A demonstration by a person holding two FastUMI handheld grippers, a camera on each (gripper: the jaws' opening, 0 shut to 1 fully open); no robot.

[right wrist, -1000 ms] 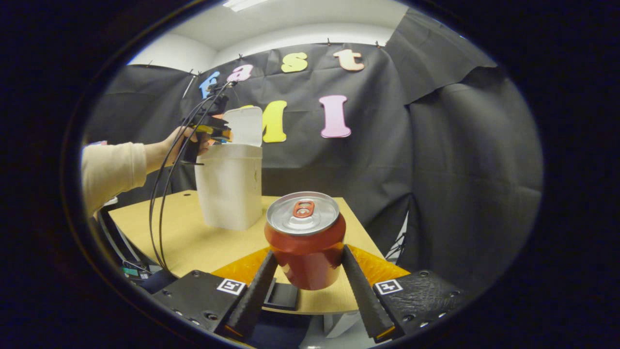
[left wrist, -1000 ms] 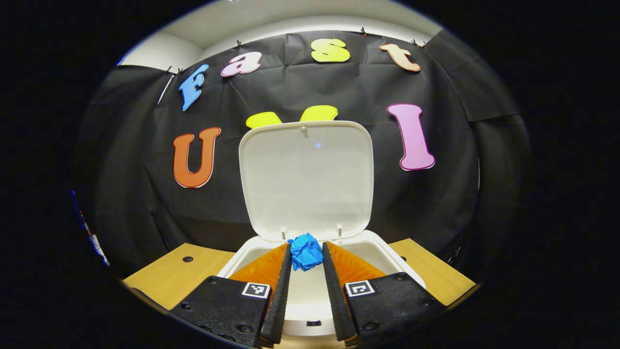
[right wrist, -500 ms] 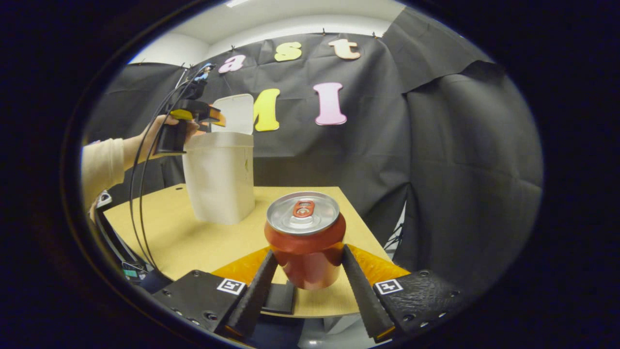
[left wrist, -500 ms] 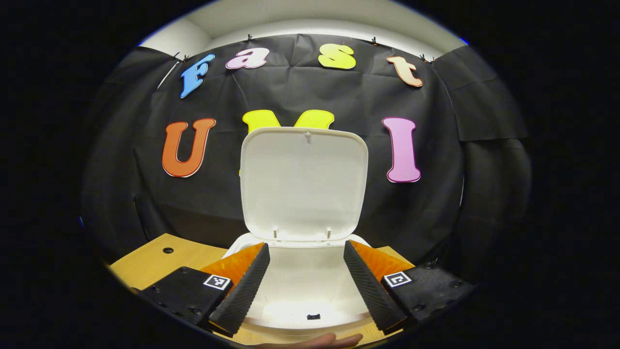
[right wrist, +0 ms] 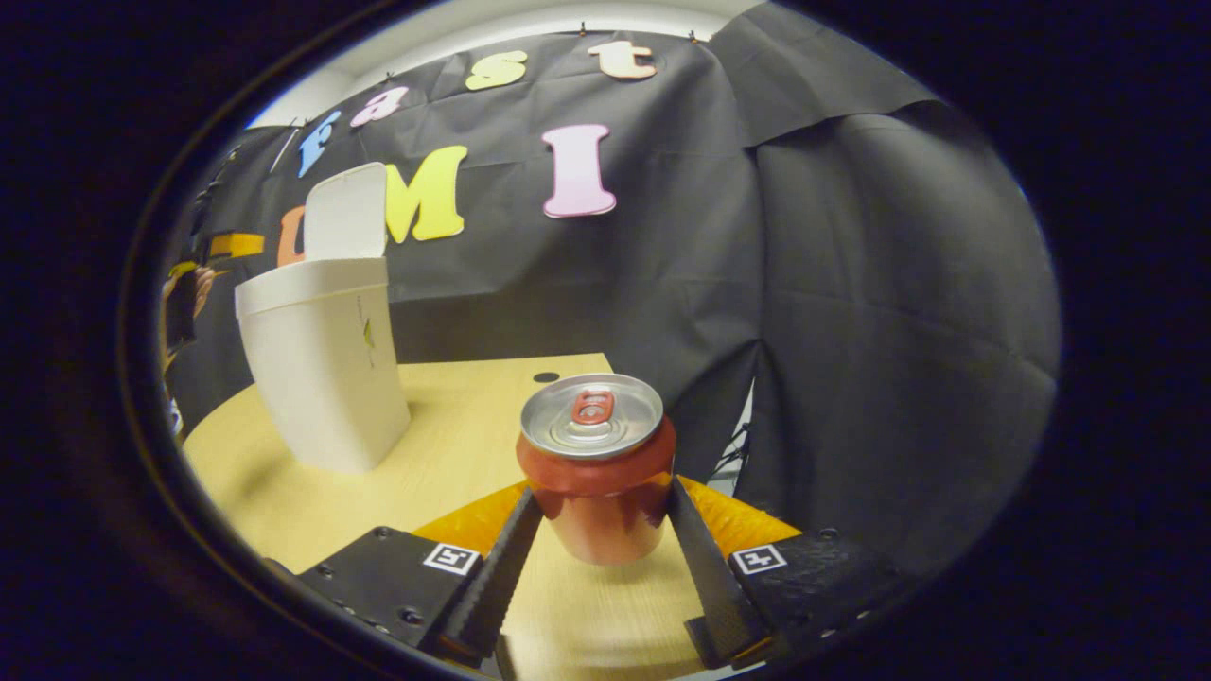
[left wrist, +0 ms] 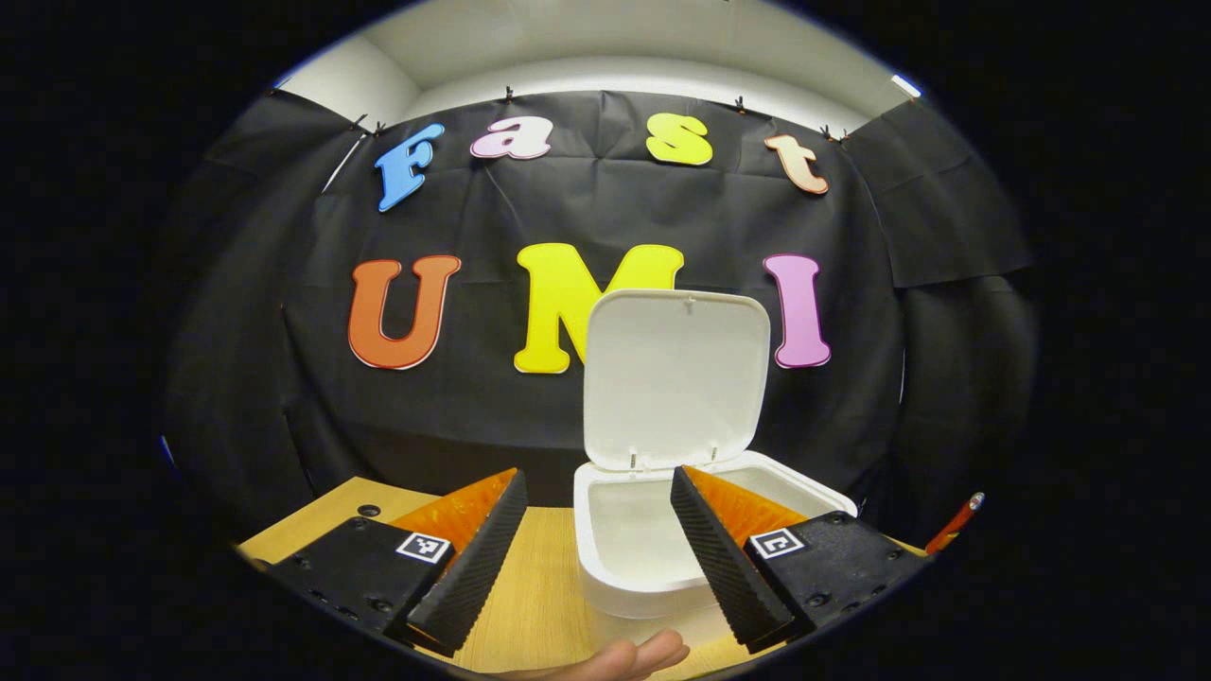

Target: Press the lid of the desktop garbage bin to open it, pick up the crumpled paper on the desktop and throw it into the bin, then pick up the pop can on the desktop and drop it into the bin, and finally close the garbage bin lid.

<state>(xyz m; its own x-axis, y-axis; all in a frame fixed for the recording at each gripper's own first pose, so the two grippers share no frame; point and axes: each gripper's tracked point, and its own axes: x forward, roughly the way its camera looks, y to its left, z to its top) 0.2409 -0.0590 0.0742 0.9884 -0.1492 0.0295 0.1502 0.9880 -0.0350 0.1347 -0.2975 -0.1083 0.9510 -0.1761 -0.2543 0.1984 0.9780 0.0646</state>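
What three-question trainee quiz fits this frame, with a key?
1. True or false: the bin lid stands open.
2. What sits between the right gripper fingers?
3. The left gripper is: A) open with nothing between its fingers, B) shut on paper, C) pressing the lid.

Key:
1. True; it is upright above the white bin.
2. The red pop can, upright, both fingers against its sides.
3. A.

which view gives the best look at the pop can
The right gripper view: the pop can sits upright and close, with a finger of the right gripper against each side, its silver top and pull tab plain to see. The left gripper view faces the open garbage bin, with a thin red sliver at its right edge that I cannot identify.
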